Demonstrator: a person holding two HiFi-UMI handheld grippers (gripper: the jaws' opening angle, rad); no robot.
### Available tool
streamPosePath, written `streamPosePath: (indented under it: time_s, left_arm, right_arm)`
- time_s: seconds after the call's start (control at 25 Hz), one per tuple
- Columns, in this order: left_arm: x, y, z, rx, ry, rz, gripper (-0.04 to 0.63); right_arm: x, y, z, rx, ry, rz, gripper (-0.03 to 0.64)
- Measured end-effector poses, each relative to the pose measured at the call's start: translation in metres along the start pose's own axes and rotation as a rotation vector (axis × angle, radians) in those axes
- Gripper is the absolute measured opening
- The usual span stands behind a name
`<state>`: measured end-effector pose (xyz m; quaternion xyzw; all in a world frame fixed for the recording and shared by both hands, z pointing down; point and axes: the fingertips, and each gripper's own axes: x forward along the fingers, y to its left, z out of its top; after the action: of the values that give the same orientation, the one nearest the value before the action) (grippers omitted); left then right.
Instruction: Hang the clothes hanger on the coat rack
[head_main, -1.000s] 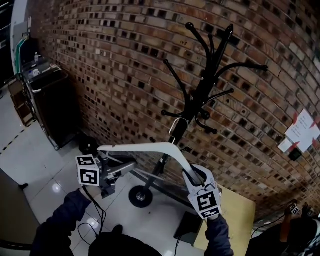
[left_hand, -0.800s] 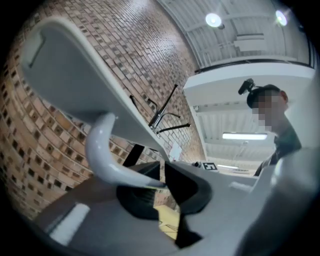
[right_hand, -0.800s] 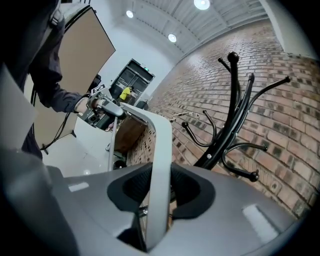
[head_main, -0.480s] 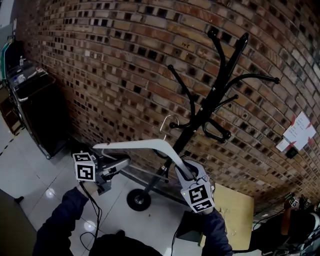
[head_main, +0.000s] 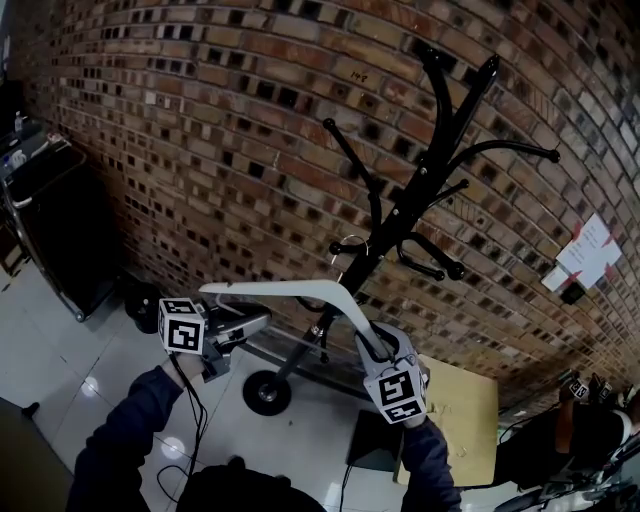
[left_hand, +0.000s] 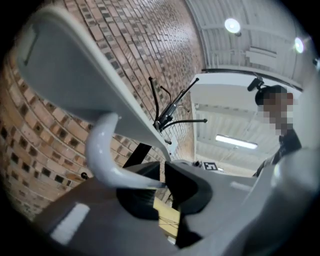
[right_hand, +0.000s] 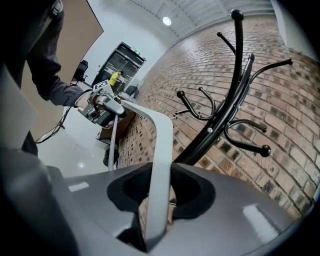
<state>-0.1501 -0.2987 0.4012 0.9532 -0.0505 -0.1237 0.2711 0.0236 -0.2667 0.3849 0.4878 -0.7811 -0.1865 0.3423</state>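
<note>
Firmly, our left gripper (head_main: 255, 322) and right gripper (head_main: 375, 345) clamp a white plastic clothes hanger (head_main: 300, 292), not yet hooked on the black metal coat rack (head_main: 424, 185) just ahead.

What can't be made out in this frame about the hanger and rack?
Hook against coat rack: head view, too small and dark to tell if it is over an arm.
Hanger right end: every view, hidden inside the right gripper.
Wall notice print: head view, too small.

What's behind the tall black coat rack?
A red-brown brick wall stands behind the black metal coat rack. Its pole and hooks cover thin strips of bricks, so those can't be seen.
</note>
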Motion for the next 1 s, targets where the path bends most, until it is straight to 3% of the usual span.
streamPosePath:
  time_s: [0.32, 0.68, 1.0]
  left_arm:
    - [0.03, 0.03, -0.025, -0.119, 0.017, -0.02, 0.028]
    - [0.023, 0.076, -0.034, -0.126, 0.019, 0.146, 0.071]
    - [0.02, 0.103, -0.023, -0.175, -0.017, 0.184, 0.055]
  right_arm:
    - [-0.003, -0.008, -0.028, -0.08, 0.046, -0.094, 0.12]
    - [0.032, -0.006, -0.053, -0.097, 0.09, -0.153, 0.133]
    - [0.034, -0.011, -0.051, -0.057, 0.073, -0.187, 0.114]
